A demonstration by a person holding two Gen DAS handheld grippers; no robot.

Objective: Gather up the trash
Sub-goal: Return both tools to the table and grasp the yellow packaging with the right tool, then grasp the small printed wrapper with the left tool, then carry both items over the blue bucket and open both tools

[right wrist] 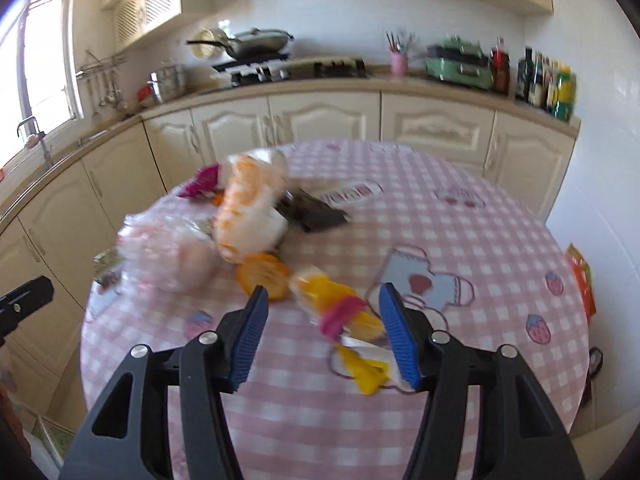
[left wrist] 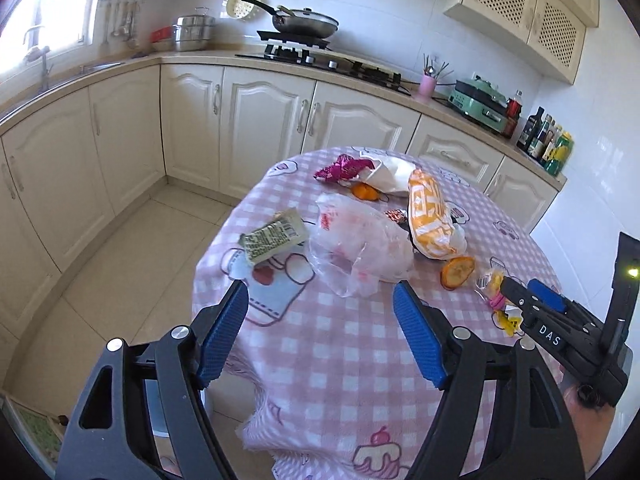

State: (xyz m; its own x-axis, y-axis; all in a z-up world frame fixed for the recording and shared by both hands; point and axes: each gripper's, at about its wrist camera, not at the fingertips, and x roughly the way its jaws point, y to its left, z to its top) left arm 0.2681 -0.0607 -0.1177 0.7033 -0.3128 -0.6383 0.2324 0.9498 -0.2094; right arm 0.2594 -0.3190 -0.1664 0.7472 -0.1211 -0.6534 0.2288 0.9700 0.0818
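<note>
Grippers, black with blue ribbed pads: left gripper [left wrist: 320, 336] is held wide apart and empty above the near edge of a round table under pink checked cloth [left wrist: 340, 352]; right gripper [right wrist: 320, 336] is spread less wide, nothing pressed, a yellow and pink crinkled wrapper [right wrist: 344, 312] lying on the cloth between its pads. Trash further on: orange peel disc [left wrist: 457, 272], clear crumpled plastic bag [left wrist: 360, 248], green printed packet [left wrist: 272, 240], orange-and-white bag [left wrist: 430, 216], magenta foil wrapper [left wrist: 344, 170]. Cream kitchen cabinets [left wrist: 264, 120] are seen behind
</note>
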